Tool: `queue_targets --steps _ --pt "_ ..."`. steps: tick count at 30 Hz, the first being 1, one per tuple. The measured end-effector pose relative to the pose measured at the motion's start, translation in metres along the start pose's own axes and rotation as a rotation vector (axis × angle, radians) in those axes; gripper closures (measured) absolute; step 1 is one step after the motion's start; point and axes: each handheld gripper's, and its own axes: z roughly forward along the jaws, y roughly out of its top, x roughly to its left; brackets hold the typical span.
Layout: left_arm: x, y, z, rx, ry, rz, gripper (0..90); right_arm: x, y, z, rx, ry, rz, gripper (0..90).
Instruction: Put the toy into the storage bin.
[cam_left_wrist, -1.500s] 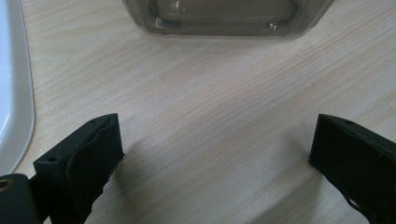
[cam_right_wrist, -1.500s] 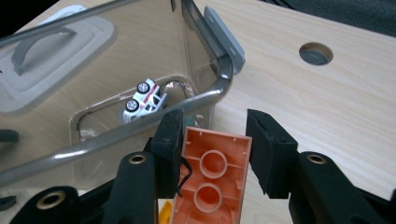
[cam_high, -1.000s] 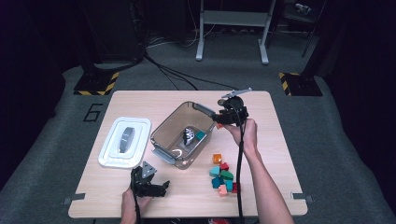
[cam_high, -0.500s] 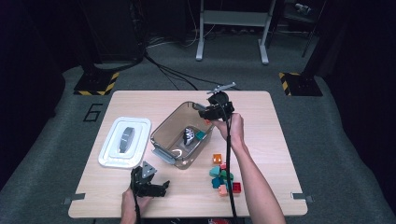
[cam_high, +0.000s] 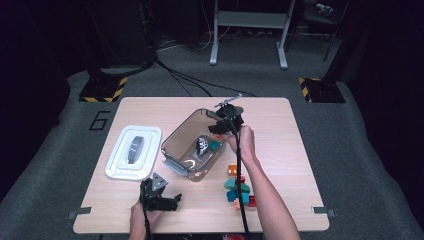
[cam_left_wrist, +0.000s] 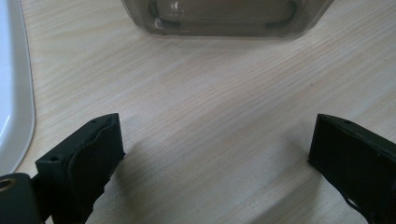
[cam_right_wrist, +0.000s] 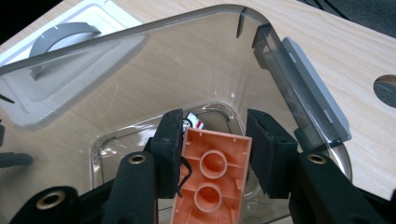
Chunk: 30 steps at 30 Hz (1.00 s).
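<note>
Two black hand-held grippers, left gripper (cam_high: 159, 196) topped by a grey three-cornered plate, right gripper (cam_high: 226, 121) trailed by a thin black cable, blocky black fingers (cam_right_wrist: 168, 151) padded with dark foam, brass-coloured screw eyelets set near the finger bases, forearms left bare of sleeves

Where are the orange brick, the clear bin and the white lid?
orange brick (cam_right_wrist: 212, 179): right gripper view, its hollow underside between the jaws.
clear bin (cam_high: 178, 136): high view, left wall.
white lid (cam_high: 118, 159): high view, flat left margin beside the grey handle.

The orange brick (cam_right_wrist: 212, 179) is cut off by the bottom edge; the container's (cam_left_wrist: 224, 18) top is cropped.
</note>
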Motion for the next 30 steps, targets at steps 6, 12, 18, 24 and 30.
queue_targets --steps 6,12,18,24,30 --pt "0.0 0.0 0.0 0.003 -0.004 -0.003 2.8 0.004 0.0 0.005 0.021 -0.006 -0.026 57.0" --pt "0.0 0.0 0.0 0.0 0.0 -0.001 2.8 0.007 -0.002 0.008 0.044 -0.01 -0.024 49.2" --pt "0.0 0.0 0.0 -0.001 0.0 -0.003 2.8 0.006 -0.007 -0.005 0.024 -0.014 -0.018 32.0" --pt "0.0 0.0 0.0 0.003 -0.005 0.0 2.8 0.0 -0.019 -0.03 -0.032 -0.003 0.004 17.8" --pt "0.0 0.0 0.0 0.0 -0.003 -0.004 2.8 -0.01 -0.045 -0.05 -0.057 0.003 0.011 13.3"
